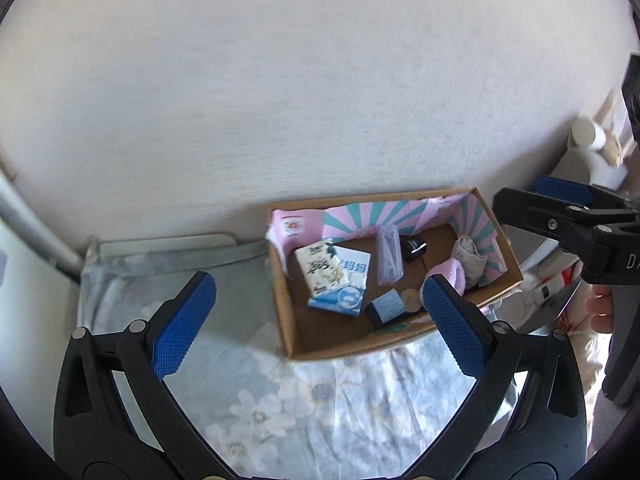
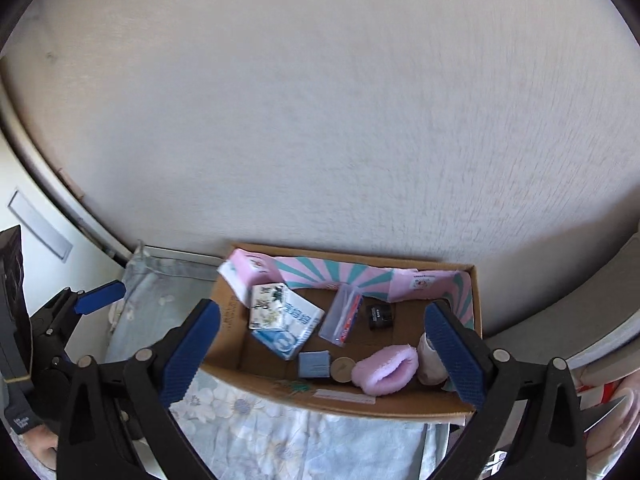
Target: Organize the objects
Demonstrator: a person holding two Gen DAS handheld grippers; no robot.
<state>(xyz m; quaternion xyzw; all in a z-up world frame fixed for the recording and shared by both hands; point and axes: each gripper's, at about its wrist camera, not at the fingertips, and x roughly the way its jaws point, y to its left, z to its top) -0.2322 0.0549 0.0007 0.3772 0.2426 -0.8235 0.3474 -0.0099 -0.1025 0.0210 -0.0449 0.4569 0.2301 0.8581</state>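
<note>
An open cardboard box (image 1: 304, 344) (image 2: 400, 404) stands against the wall on a floral cloth. It holds a white printed packet (image 1: 322, 267) (image 2: 267, 306), a blue-white packet (image 1: 352, 284) (image 2: 296, 330), a clear plastic case (image 1: 389, 258) (image 2: 344, 314), a small black box (image 1: 414, 249) (image 2: 380, 317), a grey-blue square (image 1: 387, 307) (image 2: 314, 364), a round wooden disc (image 2: 342, 369), a pink fluffy item (image 2: 386, 370) and a beige cloth (image 1: 469, 260). My left gripper (image 1: 316, 316) is open and empty above the box's near edge. My right gripper (image 2: 322, 350) is open and empty over the box.
The floral cloth (image 1: 320, 400) (image 2: 300, 440) covers the surface in front of and left of the box. A pale wall (image 1: 320, 80) rises behind. The right gripper (image 1: 560, 216) shows at the right of the left wrist view, the left gripper (image 2: 80, 304) at the left of the right wrist view.
</note>
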